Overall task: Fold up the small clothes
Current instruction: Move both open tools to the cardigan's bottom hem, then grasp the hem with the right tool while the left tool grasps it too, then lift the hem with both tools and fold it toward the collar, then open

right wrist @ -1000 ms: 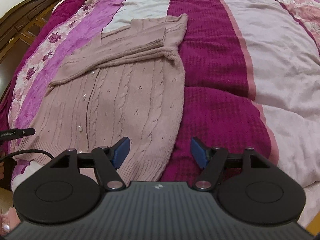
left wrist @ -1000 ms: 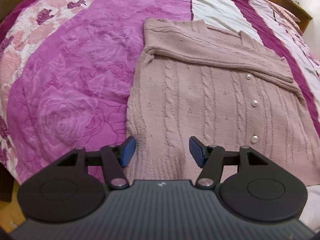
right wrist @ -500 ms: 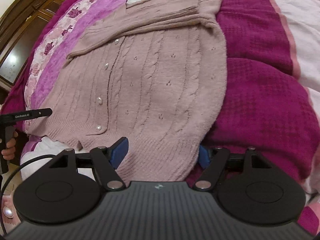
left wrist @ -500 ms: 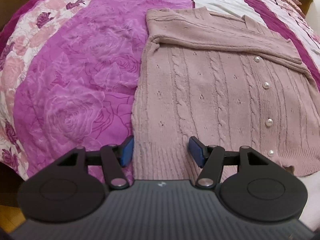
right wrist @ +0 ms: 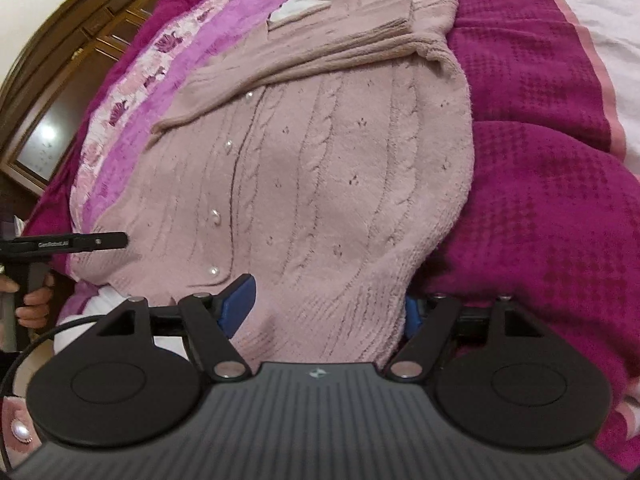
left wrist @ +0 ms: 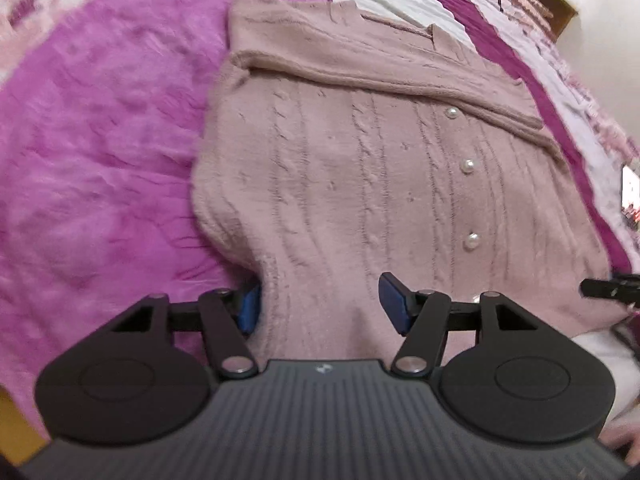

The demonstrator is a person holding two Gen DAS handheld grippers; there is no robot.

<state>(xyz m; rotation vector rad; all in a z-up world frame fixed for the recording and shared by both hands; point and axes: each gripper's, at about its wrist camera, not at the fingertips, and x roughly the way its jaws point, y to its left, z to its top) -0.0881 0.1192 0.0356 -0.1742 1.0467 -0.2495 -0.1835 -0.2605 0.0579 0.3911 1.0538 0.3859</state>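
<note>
Bedding is filling both views: a magenta rose-patterned quilt (left wrist: pixel 100 152) is lying to the left of the garment in the left wrist view, and a dark crimson waffle-textured blanket (right wrist: pixel 540 184) is bulging to the right of it in the right wrist view. Between them a dusty-pink cable-knit cardigan (left wrist: pixel 360 184) is lying flat and front-up, its sleeves folded across the chest and its ribbed hem nearest the cameras. A row of pearl buttons (left wrist: pixel 468 166) is running down its closed front. Dark wooden furniture (right wrist: pixel 68 60) is showing at the far left of the right wrist view.

The left gripper (left wrist: pixel 320 308) is sitting at the hem's left corner with its jaws standing apart; the knit is lying between the blue pads, the left pad (left wrist: pixel 250 312) tucked against the cardigan's side edge and the other clear of the fabric. The right gripper (right wrist: pixel 324 308) is straddling the hem's right corner, its jaws spread wide, with the knit bunched between them and the right pad (right wrist: pixel 412 312) half hidden behind the edge. Whether either gripper is pressing on the cloth I cannot tell for sure; both look loose.
</note>
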